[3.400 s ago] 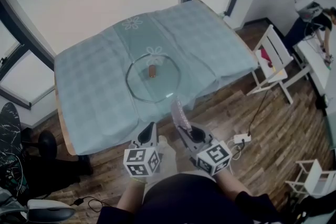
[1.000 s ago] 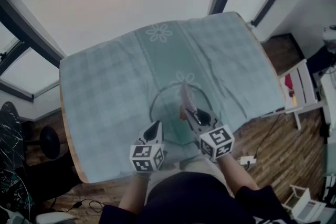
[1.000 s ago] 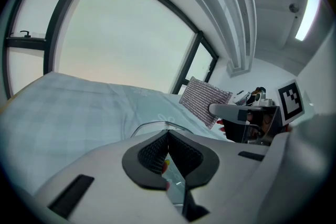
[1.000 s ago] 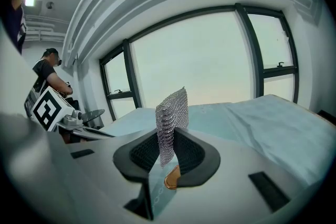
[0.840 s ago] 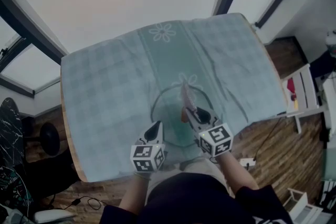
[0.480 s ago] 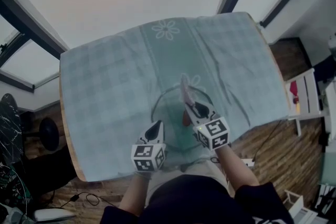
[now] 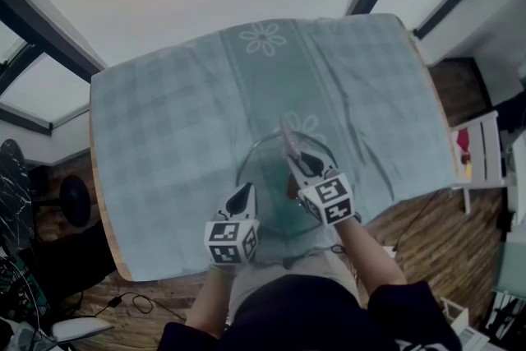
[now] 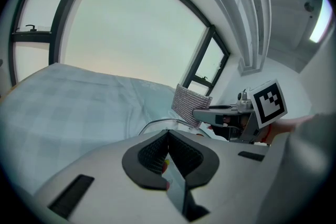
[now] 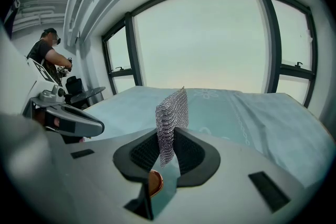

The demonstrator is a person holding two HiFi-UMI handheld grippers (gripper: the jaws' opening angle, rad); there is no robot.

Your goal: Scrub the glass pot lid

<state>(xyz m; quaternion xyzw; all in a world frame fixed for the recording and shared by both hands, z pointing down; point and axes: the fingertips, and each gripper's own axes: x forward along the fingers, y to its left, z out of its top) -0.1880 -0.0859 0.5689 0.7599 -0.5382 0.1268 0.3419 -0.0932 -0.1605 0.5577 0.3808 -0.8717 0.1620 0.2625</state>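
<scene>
Over the glass pot lid (image 7: 261,170) on the teal tablecloth (image 7: 156,136), my right gripper (image 7: 301,168) hovers clamped on a metal mesh scrubber (image 9: 171,113), my left gripper (image 8: 168,150) shut empty beside its rim; scrubbing apparently not yet begun.

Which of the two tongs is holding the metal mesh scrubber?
The right tongs: the mesh scrubber stands pinched upright between them, while the left tongs are shut on nothing.

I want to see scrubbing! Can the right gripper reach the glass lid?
Probably yes: the right gripper, its fingers shut on the mesh scrubber, hangs over the glass lid with nothing in between.
</scene>
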